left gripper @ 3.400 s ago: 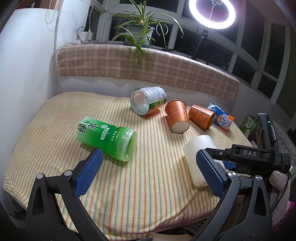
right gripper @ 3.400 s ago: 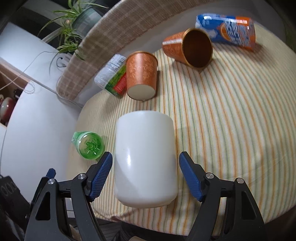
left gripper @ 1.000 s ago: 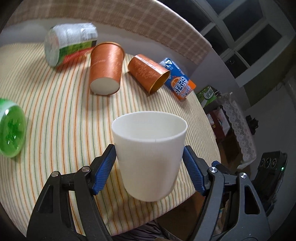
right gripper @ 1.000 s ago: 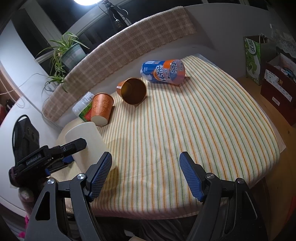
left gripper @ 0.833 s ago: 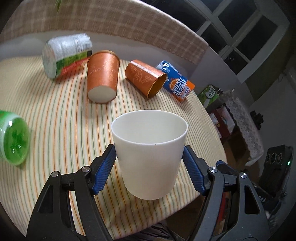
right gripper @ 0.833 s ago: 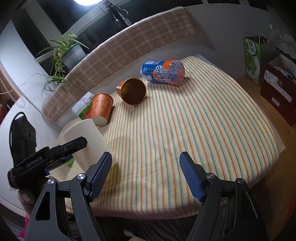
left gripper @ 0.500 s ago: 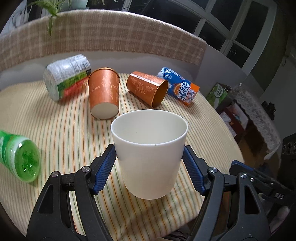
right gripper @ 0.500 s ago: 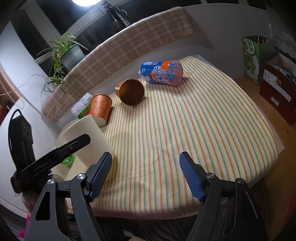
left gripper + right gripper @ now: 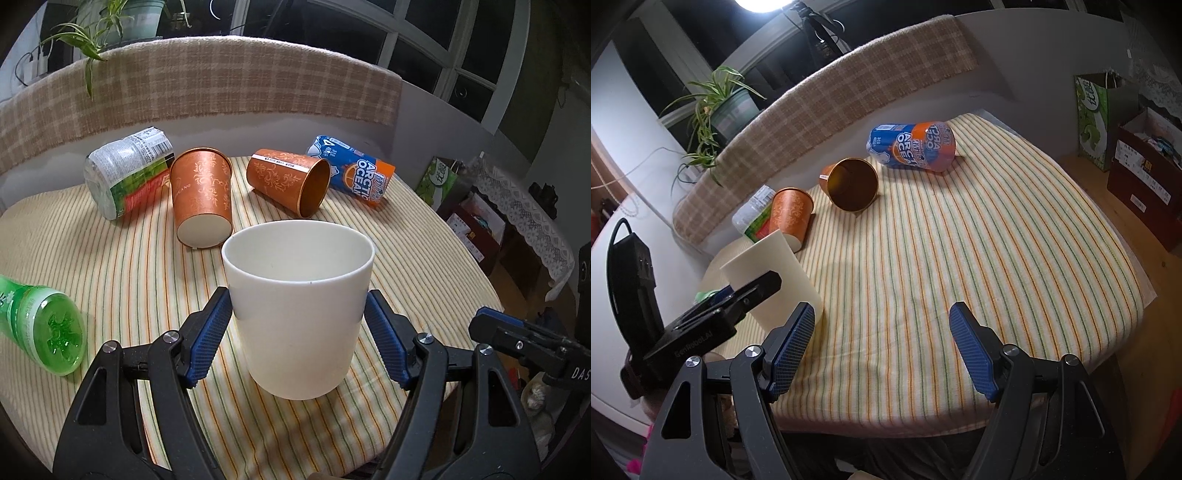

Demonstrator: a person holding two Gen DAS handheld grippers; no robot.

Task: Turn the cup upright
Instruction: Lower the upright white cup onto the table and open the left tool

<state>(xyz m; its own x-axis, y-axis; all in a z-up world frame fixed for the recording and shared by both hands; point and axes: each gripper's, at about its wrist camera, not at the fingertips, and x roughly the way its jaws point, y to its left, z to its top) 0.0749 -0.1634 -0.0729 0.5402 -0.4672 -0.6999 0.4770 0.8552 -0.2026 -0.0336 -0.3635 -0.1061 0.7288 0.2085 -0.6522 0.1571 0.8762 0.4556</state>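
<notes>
Cup, plain cream-white and matte, stands mouth-up between the blue pads of the left gripper; its wall is smooth and unmarked, tapering slightly toward the base, and the inside looks bare; both pads press against its sides, so the tongs are pinching it; its base sits at or just above the striped tablecloth, and I cannot tell which; from the right wrist view the same cup shows near the left edge of the table, with the left gripper's black finger across its wall; the right gripper hangs over the near edge of the cloth with its fingers spread wide and nothing between them; farther back two orange paper cups lie on their sides, one with its white base facing us, the other showing its open mouth; a blue and orange bottle lies beside that one; a white-labelled bottle lies to the left; a green bottle lies near the left edge.
</notes>
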